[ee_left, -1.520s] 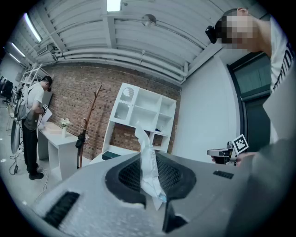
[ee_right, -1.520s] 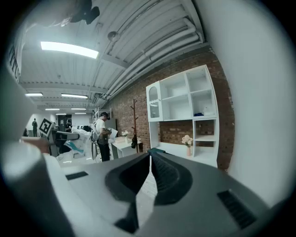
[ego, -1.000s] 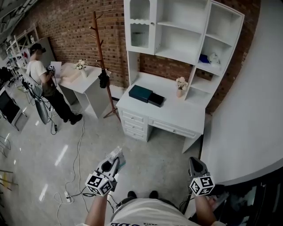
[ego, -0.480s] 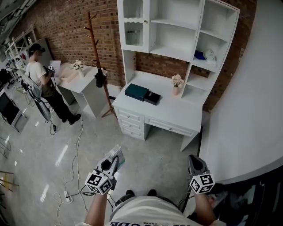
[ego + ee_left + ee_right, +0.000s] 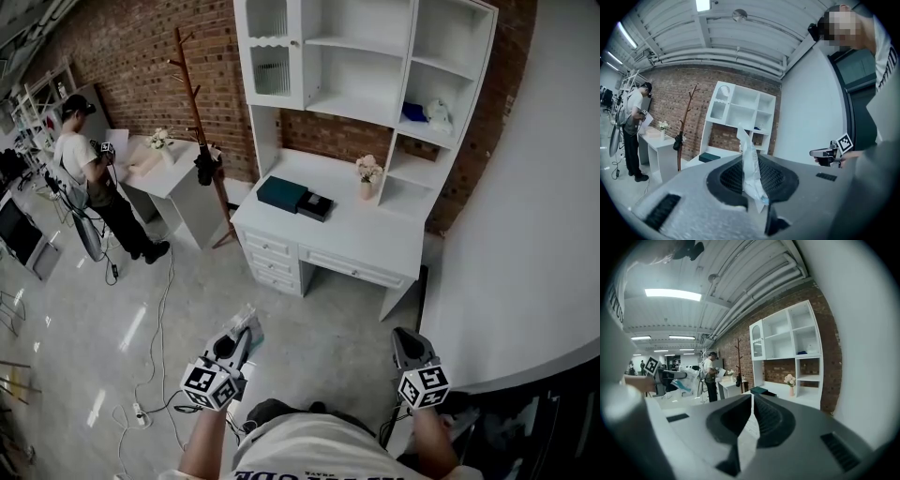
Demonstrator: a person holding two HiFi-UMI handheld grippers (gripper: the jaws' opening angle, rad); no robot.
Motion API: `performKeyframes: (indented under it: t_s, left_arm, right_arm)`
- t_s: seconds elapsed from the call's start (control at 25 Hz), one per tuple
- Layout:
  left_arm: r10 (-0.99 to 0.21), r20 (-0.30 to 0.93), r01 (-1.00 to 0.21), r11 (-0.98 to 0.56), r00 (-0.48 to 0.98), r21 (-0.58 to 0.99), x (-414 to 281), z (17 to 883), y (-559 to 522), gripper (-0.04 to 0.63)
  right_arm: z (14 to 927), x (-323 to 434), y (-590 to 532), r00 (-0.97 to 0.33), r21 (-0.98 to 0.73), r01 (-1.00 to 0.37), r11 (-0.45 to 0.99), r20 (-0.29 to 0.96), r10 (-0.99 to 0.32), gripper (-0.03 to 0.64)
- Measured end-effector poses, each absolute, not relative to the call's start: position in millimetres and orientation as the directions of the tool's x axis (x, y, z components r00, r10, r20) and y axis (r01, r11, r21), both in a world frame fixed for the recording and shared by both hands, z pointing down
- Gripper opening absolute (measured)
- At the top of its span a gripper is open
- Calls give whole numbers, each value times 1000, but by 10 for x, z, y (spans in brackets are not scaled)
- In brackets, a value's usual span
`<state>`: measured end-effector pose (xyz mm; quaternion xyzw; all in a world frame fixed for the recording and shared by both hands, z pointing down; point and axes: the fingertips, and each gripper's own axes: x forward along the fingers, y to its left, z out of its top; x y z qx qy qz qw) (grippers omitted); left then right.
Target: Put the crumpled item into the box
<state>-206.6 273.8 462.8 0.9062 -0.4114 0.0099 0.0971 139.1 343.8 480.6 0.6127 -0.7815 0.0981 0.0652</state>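
- Left hand-held gripper (image 5: 246, 330): the jaws are clamped on the crumpled item (image 5: 750, 168). It is a thin, wrinkled white wrapper with a blue patch at its lower edge. It stands up between the pads, above the floor and well apart from the box.
- Right hand-held gripper (image 5: 403, 336): the jaws are closed together with nothing between them.
- Markings: each gripper carries a cube with black-and-white square markers. The print on the person's white shirt is cut off at the frame edge and unreadable.
- Floor (image 5: 309, 347): glossy grey, with cables (image 5: 167, 309) trailing at left.
- Table (image 5: 375, 246): white, with drawers. It stands against a red brick wall (image 5: 141, 47) and carries a white shelf unit (image 5: 366, 56).
- Box (image 5: 282, 193): dark green, flat and rectangular, on the table's left part. A smaller black box (image 5: 315, 205) lies just beside it.
- Vase of flowers (image 5: 367, 175): upright on the table, to the right of the boxes.
- Wooden coat stand (image 5: 192, 94): left of the table. Farther left, a second person (image 5: 80, 159) stands at another white table.
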Motion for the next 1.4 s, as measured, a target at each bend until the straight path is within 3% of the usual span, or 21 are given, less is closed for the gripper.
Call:
performKeyframes:
  t_s: [0.6,1.4]
  left_arm:
    - [-760,118,-766,-617,639,179,-1962,4806,2418,69]
    - [-688,166,-707,-674,706,215,-2034,4951,601,69]
  right_arm:
    - [4952,1474,3054,-271,-81,-962,259,244,-931,35]
    - [4967,1284,1528,-196,-103,-980,172,306,-932,37]
